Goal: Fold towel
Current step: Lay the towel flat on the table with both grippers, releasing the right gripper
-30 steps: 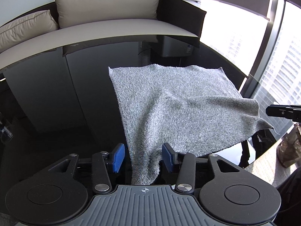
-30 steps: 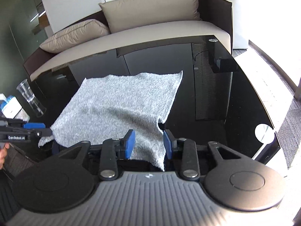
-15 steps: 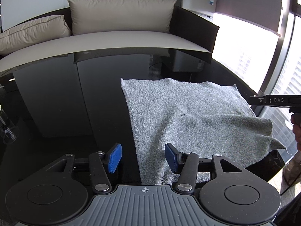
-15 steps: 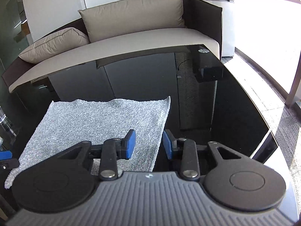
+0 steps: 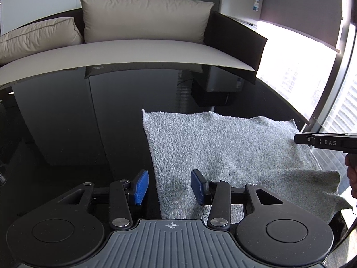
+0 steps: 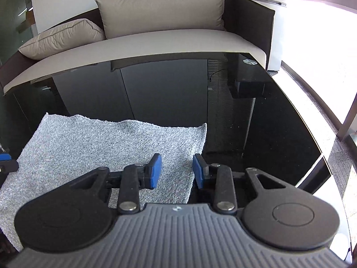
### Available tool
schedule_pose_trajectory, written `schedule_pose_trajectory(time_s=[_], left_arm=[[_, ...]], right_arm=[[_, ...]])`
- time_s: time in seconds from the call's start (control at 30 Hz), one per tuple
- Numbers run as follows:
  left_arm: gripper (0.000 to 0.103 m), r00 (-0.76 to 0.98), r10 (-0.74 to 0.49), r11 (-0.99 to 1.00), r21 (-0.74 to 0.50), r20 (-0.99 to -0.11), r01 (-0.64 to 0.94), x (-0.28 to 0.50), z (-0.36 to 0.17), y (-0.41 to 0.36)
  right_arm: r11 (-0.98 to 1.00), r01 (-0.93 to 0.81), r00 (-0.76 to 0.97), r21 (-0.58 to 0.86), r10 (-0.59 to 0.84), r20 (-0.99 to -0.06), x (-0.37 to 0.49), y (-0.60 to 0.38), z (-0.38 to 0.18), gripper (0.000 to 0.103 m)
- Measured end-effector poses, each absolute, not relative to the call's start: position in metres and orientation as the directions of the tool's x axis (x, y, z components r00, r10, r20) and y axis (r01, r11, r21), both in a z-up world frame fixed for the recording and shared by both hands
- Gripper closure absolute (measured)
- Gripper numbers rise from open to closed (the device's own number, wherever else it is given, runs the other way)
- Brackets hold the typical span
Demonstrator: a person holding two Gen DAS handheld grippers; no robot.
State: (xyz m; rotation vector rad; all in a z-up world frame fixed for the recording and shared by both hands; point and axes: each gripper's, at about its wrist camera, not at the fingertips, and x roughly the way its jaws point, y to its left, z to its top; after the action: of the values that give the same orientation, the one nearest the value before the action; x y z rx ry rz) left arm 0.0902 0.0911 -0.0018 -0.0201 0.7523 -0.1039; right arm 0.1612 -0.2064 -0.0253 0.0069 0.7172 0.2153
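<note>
Grey terry towel (image 5: 225, 156) lies flat on the black glass table (image 5: 73, 134), spread ahead of both yr claws. Readable writing: "DAS" in white on the side of the right gripper's black body, seen at the right edge of yr left wrist view. White appliance (image 5: 239, 2) behind the sofa (image 5: 142, 53) has a blue-and-white sticker, text too small to read.

Left gripper (image 5: 170, 185): jaws part-open & closing. Towel's left edge runs betw the blue pads (image 5: 140, 187); left pad sits over bare glass, right pad over cloth. Pads aren't pressing on the fabric, so nothing is clamped.

Right gripper (image 6: 177, 170): jaws part-open, closing too. Towel's right edge passes betw its pads (image 6: 155, 170); left pad over cloth, right pad over glass just beside the edge. No pinch here either.

Towel's near right corner hangs rumpled over the table edge, below the "DAS" body. Yr hand (image 5: 351, 174) shows at that view's far right.
</note>
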Motion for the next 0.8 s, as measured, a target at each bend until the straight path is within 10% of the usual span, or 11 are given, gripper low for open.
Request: schedule_pose_trajectory(time_s=[0.27, 0.8], left_arm=[[0.091, 0.704, -0.093, 0.993, -0.016, -0.704, 0.115, 0.108, -0.007, 0.084], [0.093, 0.703, -0.006, 0.998, 0.035, -0.712, 0.044, 0.108, -0.008, 0.086]], right_arm=[[0.978, -0.206, 0.729, 0.032, 0.175, -0.662, 0.177, -0.197, -0.026, 0.077], [0.984, -0.176, 0.735, 0.027, 0.149, -0.661, 0.208, -0.198, -0.029, 0.078]])
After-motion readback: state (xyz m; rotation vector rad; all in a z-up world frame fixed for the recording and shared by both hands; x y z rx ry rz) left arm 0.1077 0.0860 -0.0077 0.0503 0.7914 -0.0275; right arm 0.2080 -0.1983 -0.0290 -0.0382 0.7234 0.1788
